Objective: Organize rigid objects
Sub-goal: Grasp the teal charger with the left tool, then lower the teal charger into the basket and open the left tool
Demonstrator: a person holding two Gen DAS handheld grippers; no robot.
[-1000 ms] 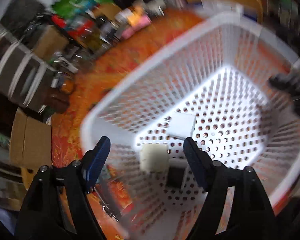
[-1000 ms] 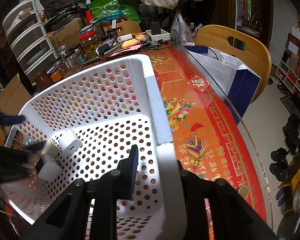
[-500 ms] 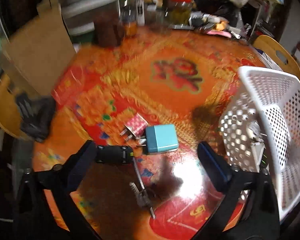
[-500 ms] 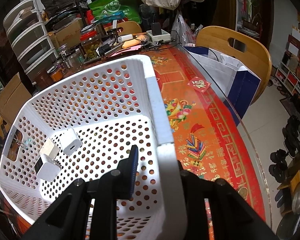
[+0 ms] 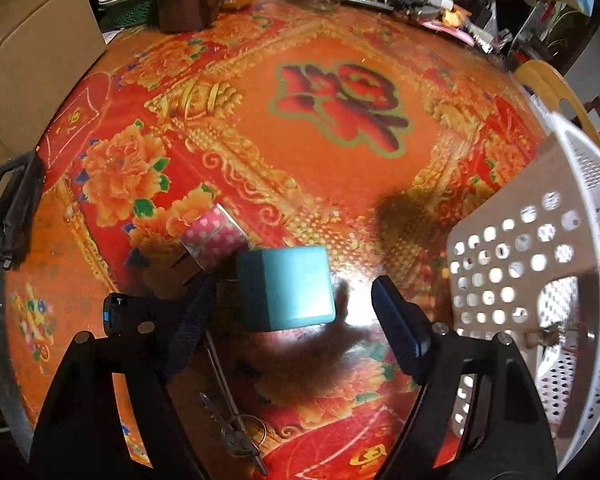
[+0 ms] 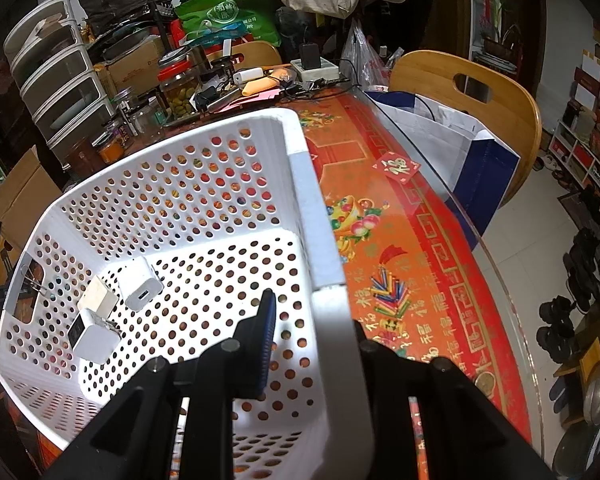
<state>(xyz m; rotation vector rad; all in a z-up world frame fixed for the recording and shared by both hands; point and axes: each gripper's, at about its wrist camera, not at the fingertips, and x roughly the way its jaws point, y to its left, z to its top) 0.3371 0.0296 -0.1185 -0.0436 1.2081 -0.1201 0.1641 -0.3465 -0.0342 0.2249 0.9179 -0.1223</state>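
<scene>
Looking down the left gripper (image 5: 292, 304), I see its jaws standing wide on either side of the teal block (image 5: 286, 288), with clear gaps to both pads; they have just been closing a little, yet nothing is gripped. The block rests on the red and gold tablecloth (image 5: 332, 128). Just behind it, to the left, lies a pink dotted charger (image 5: 214, 238) with its prongs pointing away from the block; whether the two touch I cannot tell. A black object (image 5: 118, 312) sits under my left finger, and a bunch of keys (image 5: 240, 438) lies nearer the camera. The white basket (image 5: 540, 272) stands at the right of that view, apart from the block.

My right gripper (image 6: 312, 324) is clamped narrow on the basket's rim (image 6: 324, 248), one blue pad inside the wall and the other finger outside it. Inside the basket, near the far left wall, three chargers sit close together: a white one (image 6: 140, 290), a cream one (image 6: 98, 296) and another white one (image 6: 94, 336). A binder clip (image 6: 34, 280) hangs at the basket's handle slot. A wooden chair (image 6: 468, 92) stands beyond the table edge.
</scene>
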